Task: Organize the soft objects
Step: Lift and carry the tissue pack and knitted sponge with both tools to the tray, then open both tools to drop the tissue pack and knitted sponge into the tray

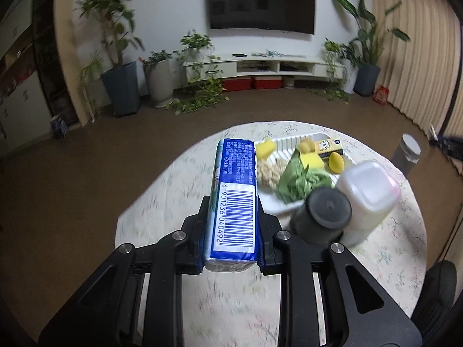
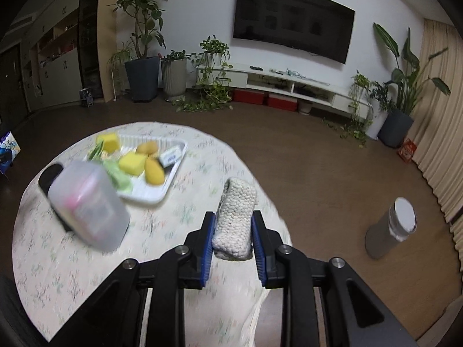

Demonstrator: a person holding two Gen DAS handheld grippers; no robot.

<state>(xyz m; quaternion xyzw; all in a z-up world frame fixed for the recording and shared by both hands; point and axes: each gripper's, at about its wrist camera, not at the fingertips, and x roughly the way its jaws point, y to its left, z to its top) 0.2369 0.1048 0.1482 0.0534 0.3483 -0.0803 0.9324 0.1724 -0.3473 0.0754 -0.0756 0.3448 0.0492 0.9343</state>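
My left gripper [image 1: 231,211] is shut on a blue tissue pack [image 1: 235,193] with a barcode, held above the round table [image 1: 162,190]. My right gripper [image 2: 233,222] is shut on a white knitted pouch [image 2: 235,219], held above the table's right edge. A white tray [image 1: 289,144] at the back of the table holds yellow sponges [image 1: 266,148], a green cloth [image 1: 301,180], a beige knitted piece [image 1: 269,173], yellow plush fruit [image 1: 335,162] and a small yellow box [image 1: 330,146]. The tray also shows in the right wrist view [image 2: 150,195].
A translucent plastic jug [image 1: 367,199] and a dark cylindrical container [image 1: 321,217] stand on the table in front of the tray. A grey bin with a white lid [image 2: 390,228] stands on the floor to the right. Potted plants and a TV cabinet line the far wall.
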